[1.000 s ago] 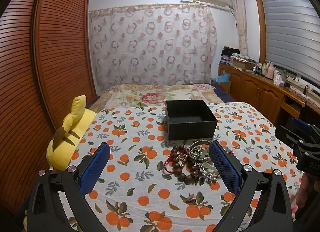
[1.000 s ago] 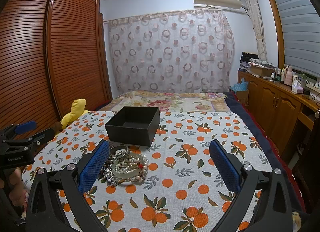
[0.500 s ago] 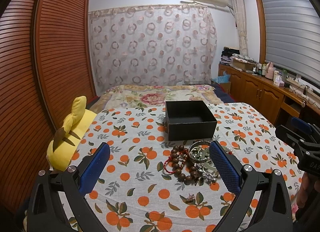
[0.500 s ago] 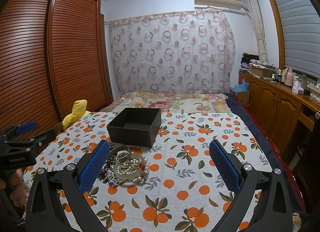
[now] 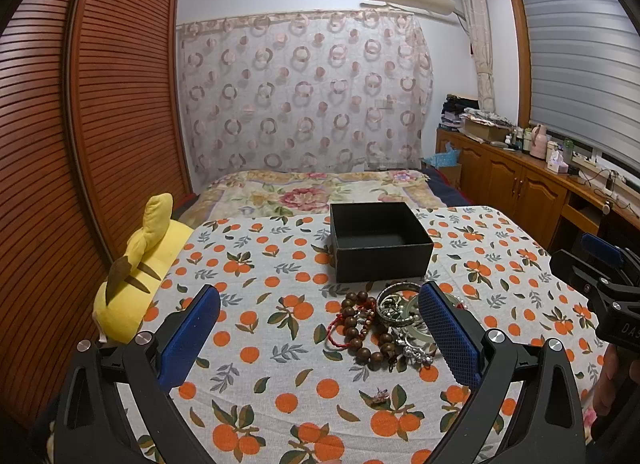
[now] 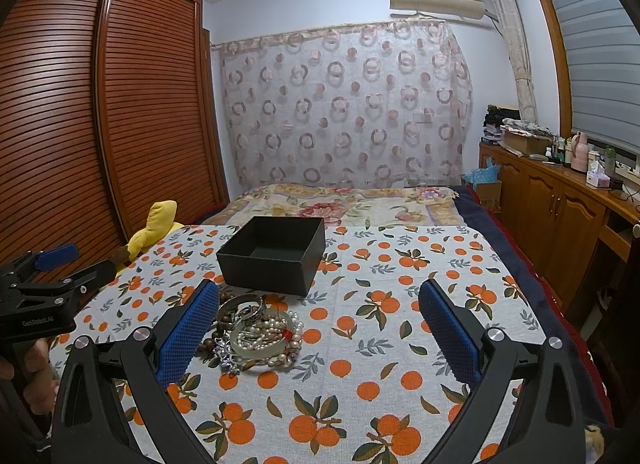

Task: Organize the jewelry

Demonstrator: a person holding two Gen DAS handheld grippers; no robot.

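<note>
An empty black box (image 5: 380, 246) stands open on the orange-print cloth (image 5: 260, 284); it also shows in the right wrist view (image 6: 274, 254). In front of it lies a jewelry pile (image 5: 386, 320): a brown bead bracelet (image 5: 358, 328), silver bangles (image 5: 396, 302) and, in the right wrist view, a pearl strand (image 6: 266, 338). My left gripper (image 5: 318, 338) is open and empty, above the cloth left of the pile. My right gripper (image 6: 318, 338) is open and empty, right of the pile (image 6: 256, 334). A small loose trinket (image 5: 380, 394) lies near the front.
A yellow plush toy (image 5: 140, 276) lies at the cloth's left edge by the wooden wardrobe (image 5: 80, 143). A floral bedspread (image 5: 320, 191) lies behind the box. Wooden cabinets (image 5: 520, 191) with clutter run along the right wall.
The right gripper's view has drifted slightly left and closer to the pile. The left gripper's view is nearly unchanged. Both stay open.
</note>
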